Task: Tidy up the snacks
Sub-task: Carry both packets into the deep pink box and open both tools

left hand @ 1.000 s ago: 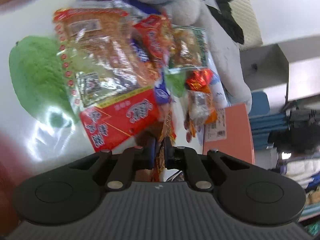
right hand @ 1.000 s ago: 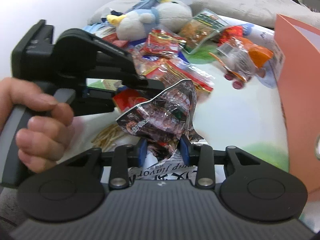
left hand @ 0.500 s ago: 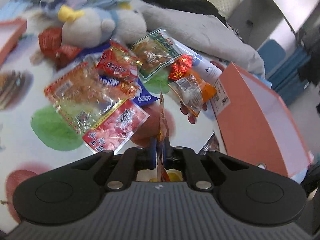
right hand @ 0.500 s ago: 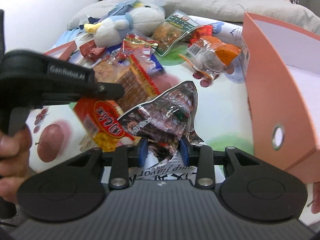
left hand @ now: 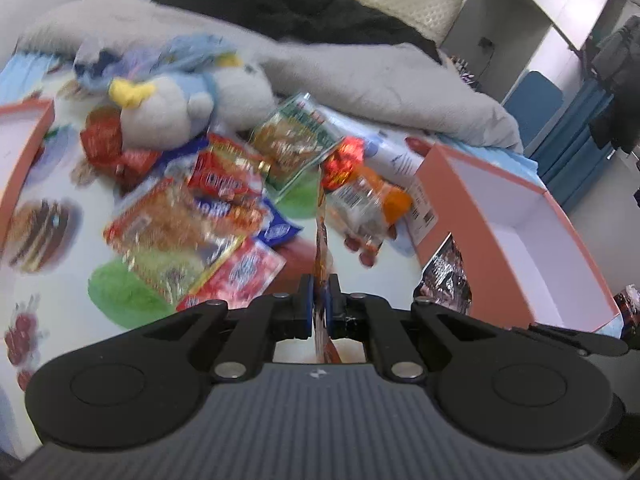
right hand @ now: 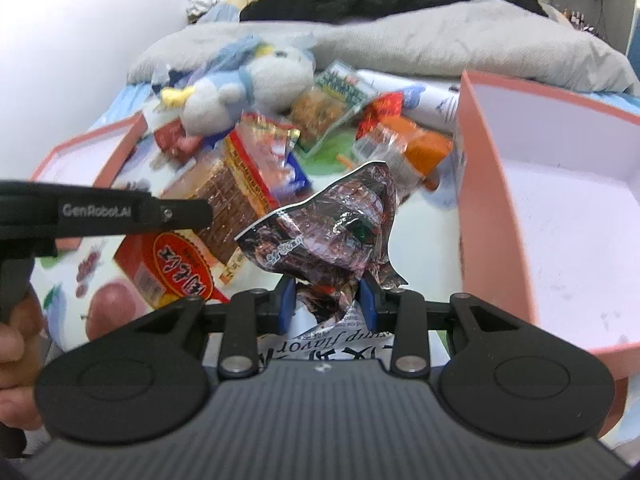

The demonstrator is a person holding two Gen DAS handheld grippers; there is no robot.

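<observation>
My left gripper [left hand: 319, 300] is shut on a thin orange-red snack packet [left hand: 321, 240], seen edge-on and held above the table. In the right wrist view that left gripper [right hand: 202, 214] reaches in from the left, with the red-orange packet [right hand: 176, 268] hanging under its fingers. My right gripper [right hand: 328, 300] is shut on a crumpled dark foil snack bag [right hand: 328, 232], raised beside the open salmon box [right hand: 492, 200]. The left wrist view shows the dark bag [left hand: 444, 276] close to the box wall [left hand: 472, 224]. The loose snack pile [left hand: 192, 232] lies on the fruit-print cloth.
A grey-and-blue plush toy [left hand: 176, 108] lies behind the pile, backed by a grey blanket [left hand: 360, 72] and black clothing [left hand: 300, 4]. A second salmon tray [right hand: 100, 148] sits at the left. A person's hand [right hand: 16, 344] holds the left gripper's handle.
Both grippers have risen with their packets still held. The left one rolled upright, so its packet now hangs edge-on and the salmon box has come into its view.
</observation>
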